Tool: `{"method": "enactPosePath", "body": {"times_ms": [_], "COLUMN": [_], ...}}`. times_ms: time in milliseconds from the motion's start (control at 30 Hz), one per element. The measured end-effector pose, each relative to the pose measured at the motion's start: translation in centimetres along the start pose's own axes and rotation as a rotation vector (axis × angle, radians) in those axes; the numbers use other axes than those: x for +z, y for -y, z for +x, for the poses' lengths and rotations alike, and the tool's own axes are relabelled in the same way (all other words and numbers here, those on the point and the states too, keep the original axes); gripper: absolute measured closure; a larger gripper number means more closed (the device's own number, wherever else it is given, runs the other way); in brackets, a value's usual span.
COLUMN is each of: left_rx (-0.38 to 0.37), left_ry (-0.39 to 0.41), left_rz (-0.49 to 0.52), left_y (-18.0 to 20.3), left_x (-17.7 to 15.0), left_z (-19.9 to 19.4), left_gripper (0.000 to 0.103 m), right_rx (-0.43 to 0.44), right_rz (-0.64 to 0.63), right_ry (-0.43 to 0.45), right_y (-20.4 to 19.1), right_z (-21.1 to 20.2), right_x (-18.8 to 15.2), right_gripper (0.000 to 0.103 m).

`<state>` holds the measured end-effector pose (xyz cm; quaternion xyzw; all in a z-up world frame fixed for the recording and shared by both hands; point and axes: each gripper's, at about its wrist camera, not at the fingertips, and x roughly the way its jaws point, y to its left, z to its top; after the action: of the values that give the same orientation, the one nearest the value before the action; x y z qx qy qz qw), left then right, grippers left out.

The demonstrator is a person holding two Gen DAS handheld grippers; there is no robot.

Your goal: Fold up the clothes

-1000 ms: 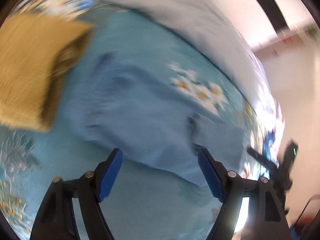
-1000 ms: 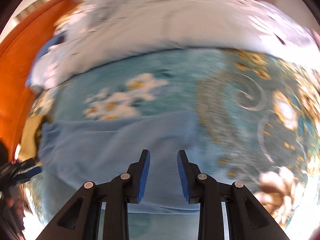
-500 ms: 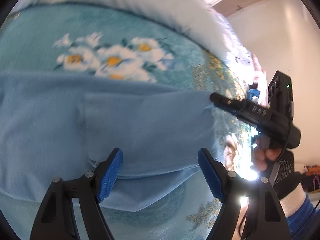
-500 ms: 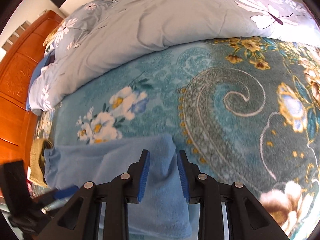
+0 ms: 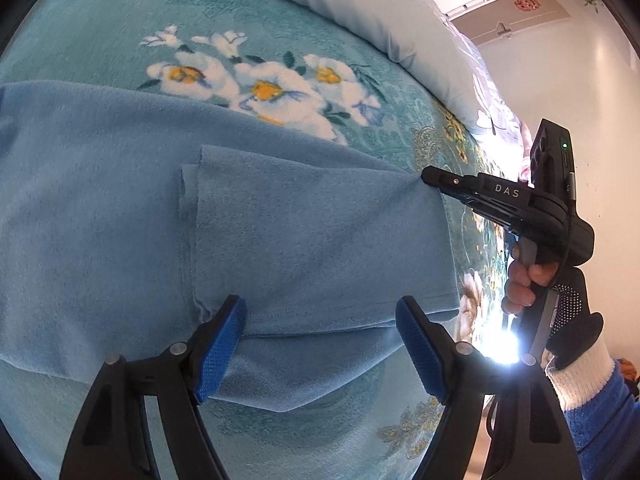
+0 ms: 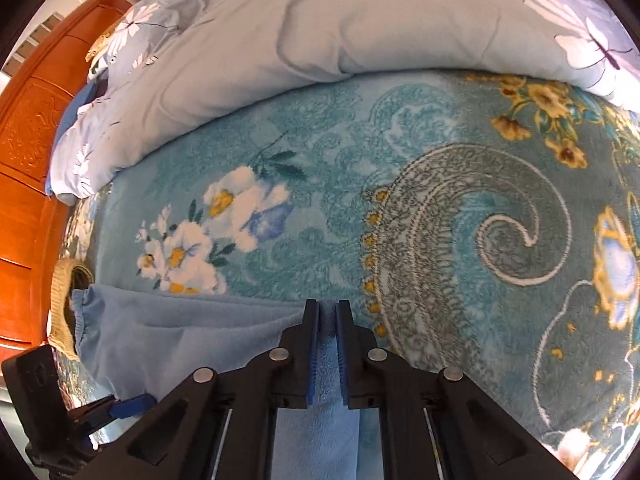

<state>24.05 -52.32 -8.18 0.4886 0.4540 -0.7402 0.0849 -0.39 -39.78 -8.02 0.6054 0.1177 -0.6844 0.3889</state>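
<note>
Left wrist view: the left gripper (image 5: pixel 320 344) points steeply down at the bed, and its jaws stand wide apart with nothing pressed between them; the near folded edge of the blue garment (image 5: pixel 168 216) lies between and just under the blue pads. At the right side of this view a gloved hand (image 5: pixel 536 284) holds the right gripper (image 5: pixel 427 176), whose tip meets the far right corner of the garment. In the right wrist view the right gripper (image 6: pixel 328 320) also looks steeply down; its jaws have just been closing and now pinch a fold of the blue cloth between the pads. The garment lies flat on the teal floral blanket (image 6: pixel 460 240), with its long axis running left to right and an elastic end at the left. Just beside that end is a beige knitted piece (image 6: pixel 62 304). A pale quilt (image 6: pixel 320 32) lies bunched behind, well apart, and an orange wooden headboard (image 6: pixel 28 152) stands at the left.
</note>
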Motion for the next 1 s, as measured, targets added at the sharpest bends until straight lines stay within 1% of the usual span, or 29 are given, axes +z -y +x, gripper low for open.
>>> {"method": "enactPosePath", "body": {"times_ms": [67,133,200,267,300,367,433,467,500,533,567,667,700,767,867,1000], "left_rx": [-0.001,-0.004,-0.002,0.021,0.04,0.108,0.182,0.23,0.259,0.288,0.317,0.375,0.366,0.356,0.324,0.307], "left_ry": [0.005,0.018,0.042,0.074,0.091,0.109,0.122,0.122,0.119,0.115,0.112,0.097,0.092,0.091,0.086,0.085], "left_rz": [-0.003,0.002,0.01,0.016,0.02,0.026,0.035,0.042,0.051,0.06,0.069,0.089,0.087,0.068,0.021,0.004], "left_y": [0.1,0.4,0.7,0.7,0.6,0.1,-0.5,-0.9,-1.0,-1.2,-1.3,-2.0,-2.3,-2.7,-3.6,-4.0], "left_x": [0.1,0.1,0.0,-0.3,-0.5,-0.8,-1.0,-1.0,-1.0,-1.0,-1.0,-1.2,-1.2,-1.5,-1.9,-1.9], "left_z": [-0.2,-0.8,-1.7,-2.9,-3.4,-3.9,-4.2,-4.1,-3.8,-3.6,-3.3,-2.5,-2.3,-2.1,-2.1,-2.0], "left_gripper": [0.024,0.024,0.024,0.024,0.024,0.024,0.024,0.024,0.024,0.024,0.024,0.024,0.024,0.024,0.024,0.024], "right_rx": [0.001,0.005,0.0,-0.01,-0.015,-0.016,-0.004,-0.003,-0.006,-0.007,-0.006,-0.01,-0.016,-0.018,-0.022,-0.035], "right_rz": [-0.01,-0.016,-0.023,-0.04,-0.049,-0.062,-0.068,-0.075,-0.085,-0.091,-0.09,-0.086,-0.084,-0.078,-0.078,-0.1], "right_ry": [0.001,0.019,0.053,0.094,0.108,0.118,0.108,0.1,0.091,0.082,0.073,0.058,0.058,0.062,0.065,0.068], "right_y": [0.0,0.0,-0.2,-0.6,-1.0,-1.7,-2.6,-3.2,-3.9,-4.6,-5.0,-5.7,-5.8,-6.0,-6.5,-7.2], "right_z": [-0.1,-0.9,-2.2,-3.6,-4.2,-4.9,-5.0,-4.9,-4.6,-4.2,-3.9,-2.8,-2.6,-2.4,-2.2,-2.1], "right_x": [0.0,-0.2,-0.6,-1.5,-2.1,-3.5,-5.3,-6.3,-7.3,-8.3,-9.1,-10.5,-10.8,-11.2,-11.4,-11.5], "right_gripper": [0.094,0.091,0.091,0.091,0.091,0.091,0.091,0.091,0.091,0.087,0.08,0.072,0.071,0.064,0.059,0.058]}}
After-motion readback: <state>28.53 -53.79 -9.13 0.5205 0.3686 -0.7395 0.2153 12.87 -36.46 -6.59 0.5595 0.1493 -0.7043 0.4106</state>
